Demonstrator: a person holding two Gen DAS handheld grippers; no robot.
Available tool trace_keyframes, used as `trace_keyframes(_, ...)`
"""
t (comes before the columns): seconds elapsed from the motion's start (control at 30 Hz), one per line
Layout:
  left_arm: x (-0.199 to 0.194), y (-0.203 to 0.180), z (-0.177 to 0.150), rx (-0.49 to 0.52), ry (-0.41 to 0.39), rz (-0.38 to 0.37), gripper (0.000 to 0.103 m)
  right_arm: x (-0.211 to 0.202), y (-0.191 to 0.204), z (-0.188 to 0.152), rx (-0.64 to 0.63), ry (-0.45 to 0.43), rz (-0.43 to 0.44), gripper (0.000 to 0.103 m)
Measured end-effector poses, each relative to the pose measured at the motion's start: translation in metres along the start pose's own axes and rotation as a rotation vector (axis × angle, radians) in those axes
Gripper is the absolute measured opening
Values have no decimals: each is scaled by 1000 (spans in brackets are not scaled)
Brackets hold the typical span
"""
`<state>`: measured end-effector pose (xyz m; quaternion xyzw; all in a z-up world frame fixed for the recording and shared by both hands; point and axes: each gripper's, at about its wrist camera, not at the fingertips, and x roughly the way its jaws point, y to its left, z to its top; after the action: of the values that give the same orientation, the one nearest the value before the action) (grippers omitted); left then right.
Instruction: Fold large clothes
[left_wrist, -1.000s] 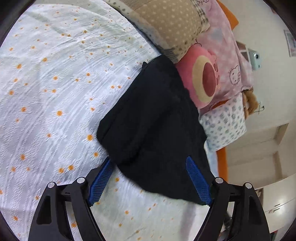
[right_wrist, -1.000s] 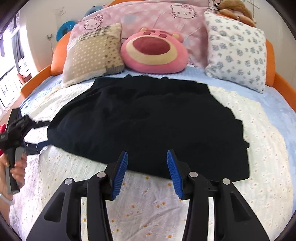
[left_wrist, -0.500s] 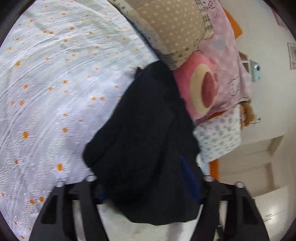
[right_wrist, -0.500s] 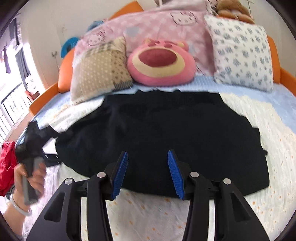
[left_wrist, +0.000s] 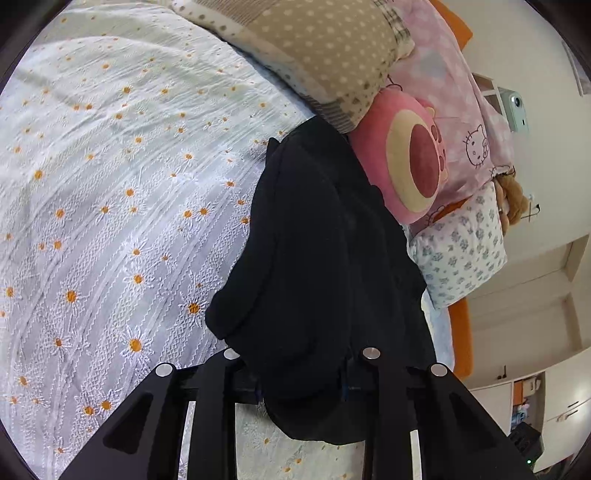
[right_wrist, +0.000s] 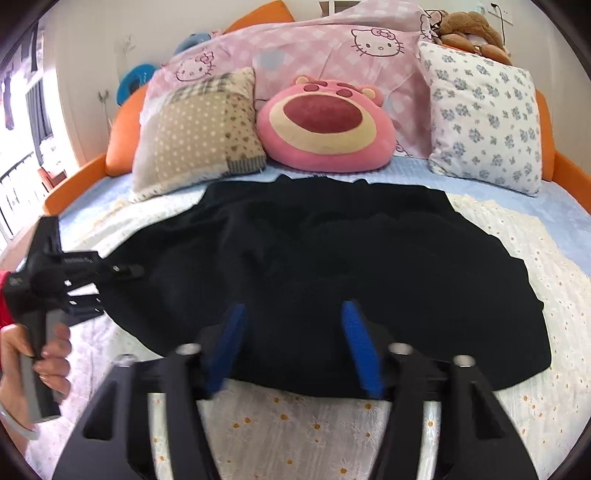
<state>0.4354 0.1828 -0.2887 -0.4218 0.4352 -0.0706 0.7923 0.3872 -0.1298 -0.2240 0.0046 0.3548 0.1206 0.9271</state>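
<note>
Two grippers at work over one black garment, spread flat on daisy-print bedspread, collar end toward pillows at head of bed. L gripper at garment's side edge: jaws have just been closing, cloth bunched up between them and covering the pads, so pads not visible in L wrist view; fabric hump sits between the two arms, looks clamped on the edge. From R wrist view same tool seen at far left, held by a hand, tip buried in dark cloth. R gripper over the near hem, jaws part-way apart, blue pads clear to see, fabric lying below and between them, pads not pressing on it; not gripping. R view slightly blurred near the fingers. Behind garment, L to R: beige polka-dot pillow, pink bear cushion just touching collar side, white floral pillow. Pink cat-print quilt heaped behind them, brown plush toy on top right. Orange bed frame round the edge.
</note>
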Motion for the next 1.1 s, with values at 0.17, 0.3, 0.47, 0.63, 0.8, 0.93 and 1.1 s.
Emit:
trace_keyframes(0.17,0,-8,2,39,11,37,28,18,4,-18,14,74,-37,11)
trace_keyframes(0.3,-5,-26,6,86,12,64,27,32,1,-38,58,138,-54,10)
trace_keyframes(0.47,-15,-72,13,174,25,80,24,35,4,-59,46,137,-73,9)
trace_keyframes(0.63,-9,-146,10,283,39,122,20,33,20,-68,-62,125,-141,10)
trace_keyframes(0.8,14,-231,-17,439,60,199,18,37,37,-74,-158,114,-237,10)
trace_keyframes(0.93,42,-307,-62,606,98,252,18,40,50,-80,-232,98,-318,9)
trace_keyframes(1.1,84,-372,-132,766,154,306,18,43,61,-85,-298,93,-377,4)
